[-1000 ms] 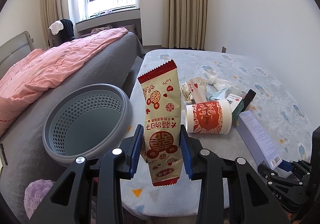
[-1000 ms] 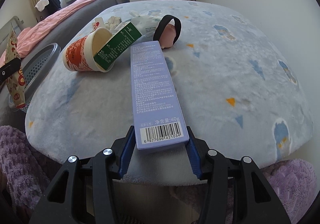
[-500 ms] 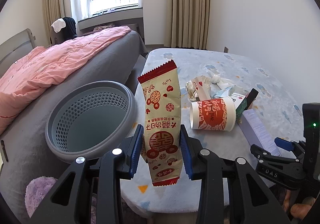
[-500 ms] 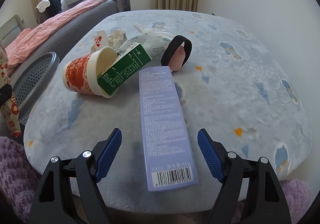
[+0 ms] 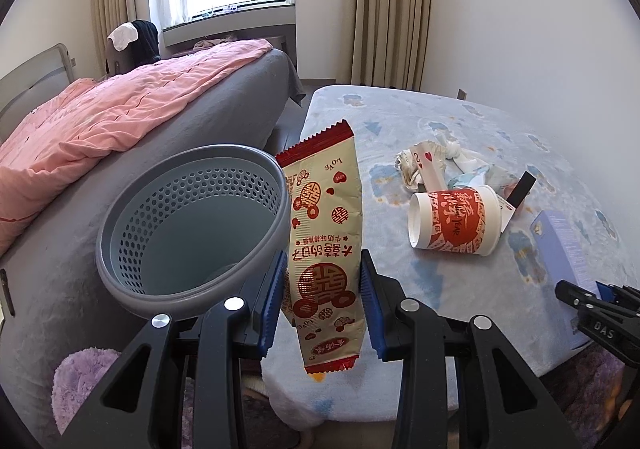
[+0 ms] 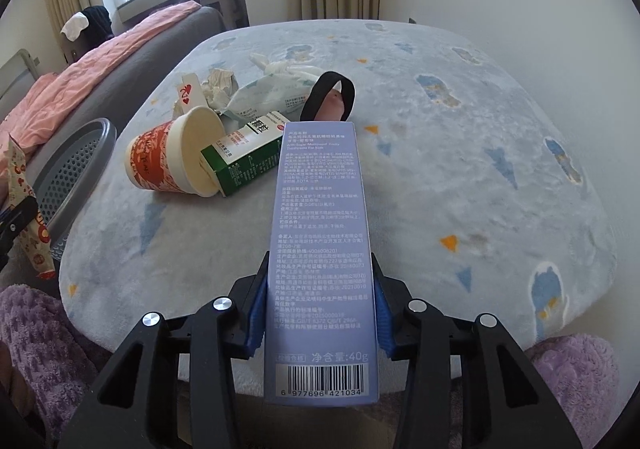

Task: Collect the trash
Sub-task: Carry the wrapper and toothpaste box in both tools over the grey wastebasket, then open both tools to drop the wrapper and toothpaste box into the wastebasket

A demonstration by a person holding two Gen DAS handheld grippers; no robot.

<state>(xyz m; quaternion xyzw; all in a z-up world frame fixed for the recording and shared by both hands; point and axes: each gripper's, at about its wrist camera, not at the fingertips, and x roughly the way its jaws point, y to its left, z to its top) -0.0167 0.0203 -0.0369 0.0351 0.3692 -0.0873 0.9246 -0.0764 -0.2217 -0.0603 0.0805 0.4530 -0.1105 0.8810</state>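
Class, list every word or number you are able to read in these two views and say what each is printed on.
"LOVE": snack wrapper in the left gripper; its large Chinese characters I cannot read reliably.
"6 977696 421034" and "40g": purple box in the right gripper; the small print is too fine.
"YEAR": paper cup.
"2" with a heart: playing card.
"DAS": right gripper, seen from the left.

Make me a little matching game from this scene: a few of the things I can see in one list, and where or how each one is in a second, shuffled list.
Things:
1. snack wrapper
2. purple box
3. paper cup
4. grey basket

States:
A. lying on its side on the blue blanket
B. clamped in the right gripper
C. standing beside the pink bed
D. clamped in the left gripper

Pairs: 1-D, 2-B, 3-A, 4-C
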